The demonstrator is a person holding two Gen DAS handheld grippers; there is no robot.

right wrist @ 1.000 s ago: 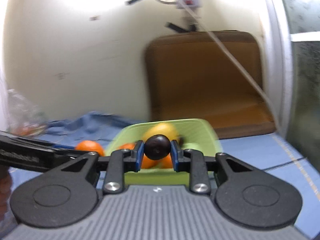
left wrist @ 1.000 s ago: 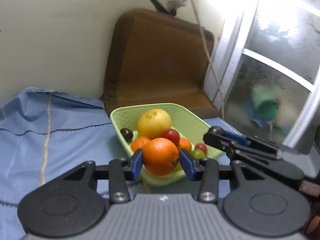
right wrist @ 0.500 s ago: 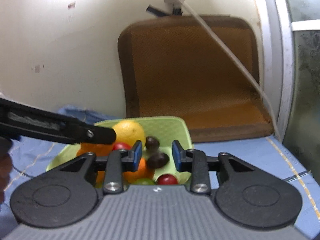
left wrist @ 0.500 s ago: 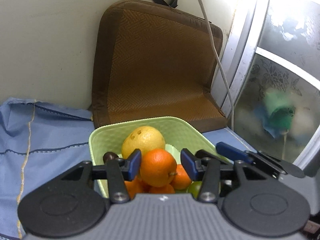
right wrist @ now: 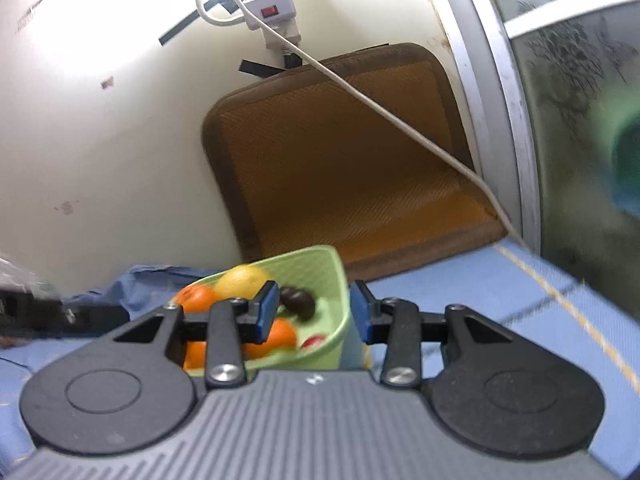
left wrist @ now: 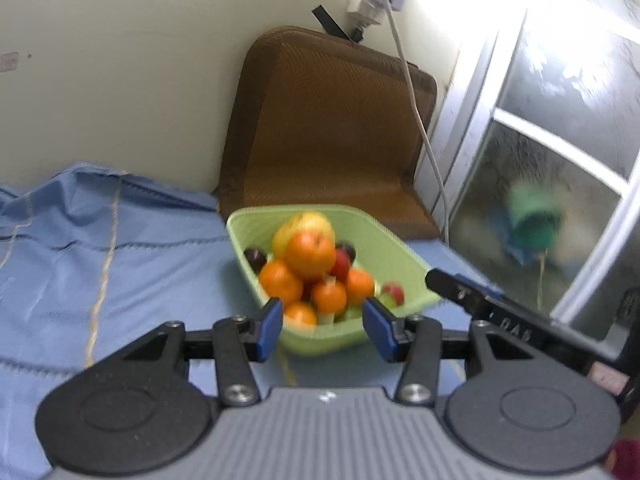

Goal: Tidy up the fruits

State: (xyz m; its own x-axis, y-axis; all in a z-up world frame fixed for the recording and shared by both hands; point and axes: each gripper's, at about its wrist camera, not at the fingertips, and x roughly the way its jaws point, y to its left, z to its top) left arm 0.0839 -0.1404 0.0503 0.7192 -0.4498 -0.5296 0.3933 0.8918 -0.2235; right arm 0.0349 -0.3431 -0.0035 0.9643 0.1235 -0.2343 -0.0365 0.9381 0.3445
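Both grippers are empty now, where a second ago each carried a fruit. The left gripper [left wrist: 323,324] held an orange between its blue pads; now its jaws stand apart with nothing between them, and that orange [left wrist: 310,255] sits on top of the heap ahead of and slightly above the fingertips. The right gripper [right wrist: 313,312] had a dark plum pinched between its pads; its jaws are likewise parted and bare, and two dark plums [right wrist: 298,303] lie just beyond its left pad, inside the green basket [left wrist: 404,268]. Which of them it dropped I cannot tell.

From the left gripper the basket is straight ahead, its near rim just past the fingertips, the pile of oranges, a yellow fruit [left wrist: 306,224], red and green grapes filling it. From the right gripper the basket's near corner sits between and below the pads, most of the fruit off to the left. The other tool shows as a dark bar at the edge of each view.

My reading: two more fruits are delivered, the heap is high and could roll, and both hands are free to fetch whatever remains; no loose fruit shows on the blue cloth [left wrist: 120,248]
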